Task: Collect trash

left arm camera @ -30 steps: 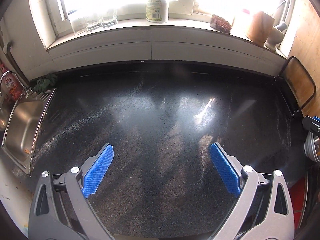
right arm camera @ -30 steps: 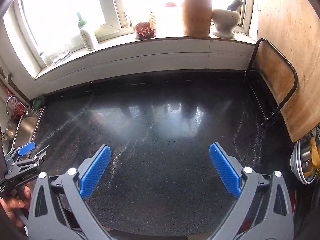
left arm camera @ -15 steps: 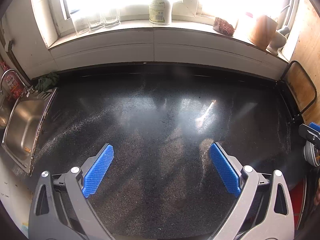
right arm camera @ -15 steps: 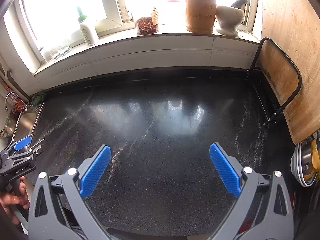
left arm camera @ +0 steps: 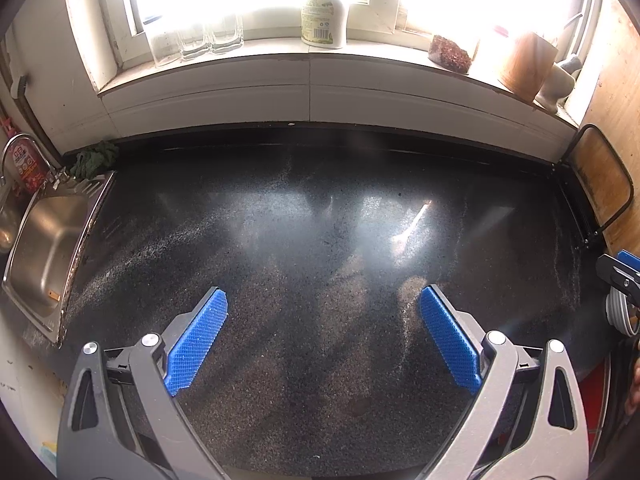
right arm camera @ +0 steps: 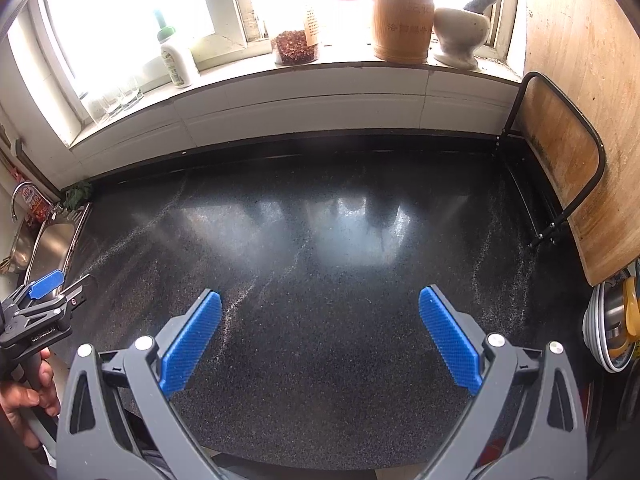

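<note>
Both the left gripper point(left arm camera: 323, 336) and right gripper point(right arm camera: 320, 334), jaws apart and empty, hover above the countertop point(left arm camera: 320, 220), which shows no trash to collect.

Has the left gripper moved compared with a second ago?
Yes. The left gripper drifted slightly left: the white detergent bottle on the windowsill sits further right in its view.

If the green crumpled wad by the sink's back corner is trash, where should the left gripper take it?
Grip the green wad across its bunched middle, coming from the open countertop side; the wall sits behind it and the sink rim beside it. The left gripper is open.
</note>
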The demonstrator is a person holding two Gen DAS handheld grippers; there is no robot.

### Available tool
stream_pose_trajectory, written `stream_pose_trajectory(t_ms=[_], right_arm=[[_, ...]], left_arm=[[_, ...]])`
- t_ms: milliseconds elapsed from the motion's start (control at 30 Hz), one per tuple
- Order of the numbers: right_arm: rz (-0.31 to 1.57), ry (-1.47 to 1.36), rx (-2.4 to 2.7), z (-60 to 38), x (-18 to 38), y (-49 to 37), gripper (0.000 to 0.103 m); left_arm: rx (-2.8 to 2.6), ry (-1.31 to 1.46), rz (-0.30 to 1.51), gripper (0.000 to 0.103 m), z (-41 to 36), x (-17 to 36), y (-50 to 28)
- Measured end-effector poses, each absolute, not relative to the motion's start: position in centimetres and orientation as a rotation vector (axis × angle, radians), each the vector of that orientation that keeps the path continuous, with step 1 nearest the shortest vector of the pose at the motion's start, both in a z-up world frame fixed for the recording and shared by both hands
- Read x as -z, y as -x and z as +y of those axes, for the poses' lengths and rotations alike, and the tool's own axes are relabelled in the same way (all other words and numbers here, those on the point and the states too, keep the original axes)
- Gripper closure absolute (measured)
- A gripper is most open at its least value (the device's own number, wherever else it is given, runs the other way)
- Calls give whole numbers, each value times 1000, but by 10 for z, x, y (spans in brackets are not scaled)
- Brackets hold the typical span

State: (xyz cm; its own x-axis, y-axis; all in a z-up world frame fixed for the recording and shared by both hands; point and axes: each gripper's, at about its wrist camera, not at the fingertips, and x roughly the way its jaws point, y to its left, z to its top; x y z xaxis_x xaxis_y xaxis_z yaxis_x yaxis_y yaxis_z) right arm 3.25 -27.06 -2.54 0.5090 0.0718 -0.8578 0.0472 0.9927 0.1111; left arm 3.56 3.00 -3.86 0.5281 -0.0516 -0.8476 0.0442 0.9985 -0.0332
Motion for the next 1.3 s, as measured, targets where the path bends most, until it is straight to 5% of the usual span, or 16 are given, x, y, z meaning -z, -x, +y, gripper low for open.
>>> stream_pose_trajectory(t_ms=[1300], right_arm=[[1044,-129,-22,-270,27,-29,7]], left_arm=[[68,-4,1019,9,30,37,-33]])
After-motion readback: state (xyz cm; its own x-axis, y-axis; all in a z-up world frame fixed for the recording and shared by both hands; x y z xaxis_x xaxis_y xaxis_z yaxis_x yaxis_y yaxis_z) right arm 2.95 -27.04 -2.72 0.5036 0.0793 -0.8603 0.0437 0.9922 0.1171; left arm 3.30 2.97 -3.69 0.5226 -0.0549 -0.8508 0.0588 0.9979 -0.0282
